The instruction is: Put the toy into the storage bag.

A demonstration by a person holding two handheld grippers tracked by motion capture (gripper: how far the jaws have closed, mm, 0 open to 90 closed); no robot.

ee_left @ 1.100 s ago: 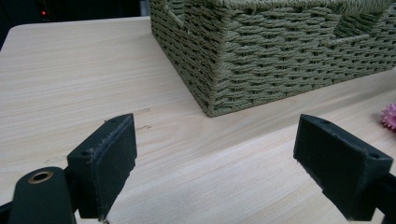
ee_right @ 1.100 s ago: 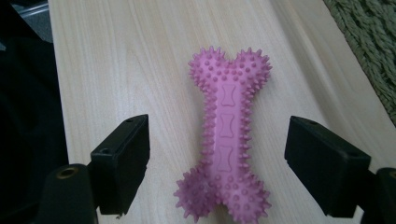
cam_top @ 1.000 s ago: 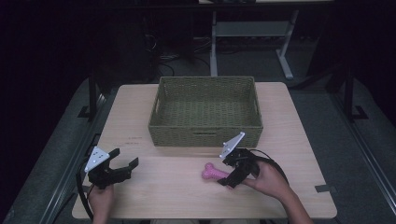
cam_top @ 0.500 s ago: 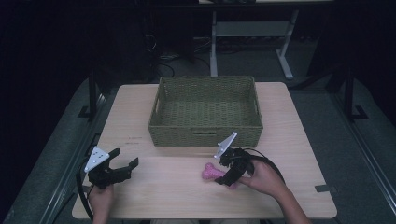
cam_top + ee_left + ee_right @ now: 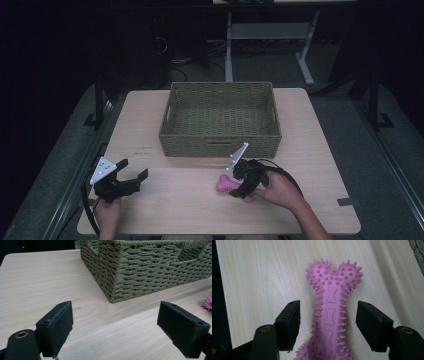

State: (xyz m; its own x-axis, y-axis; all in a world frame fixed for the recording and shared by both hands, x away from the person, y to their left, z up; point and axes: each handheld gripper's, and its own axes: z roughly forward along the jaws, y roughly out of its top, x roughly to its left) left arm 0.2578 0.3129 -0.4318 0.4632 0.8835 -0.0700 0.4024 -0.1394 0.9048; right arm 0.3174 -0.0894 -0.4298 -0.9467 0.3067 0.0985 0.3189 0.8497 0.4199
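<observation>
Grippers poised at a table, the right one straddling a pink spiky bone-shaped chew toy.

Right gripper [image 5: 328,323] sits low over the wooden table [image 5: 165,210] with its jaws spread wide on either side of the toy's shaft, a clear gap left on each side, so nothing is clamped yet; the placement looks like a line-up for a pinch across the narrow middle, where the knobbed ends would stop it slipping out. The chew toy [image 5: 331,315] lies flat on the table, just in front of the woven green basket [image 5: 220,142], which looks empty and is a likely destination. The left gripper [image 5: 117,333] is held apart near the table's left corner, jaws wide and empty, probably parked out of the way.
</observation>
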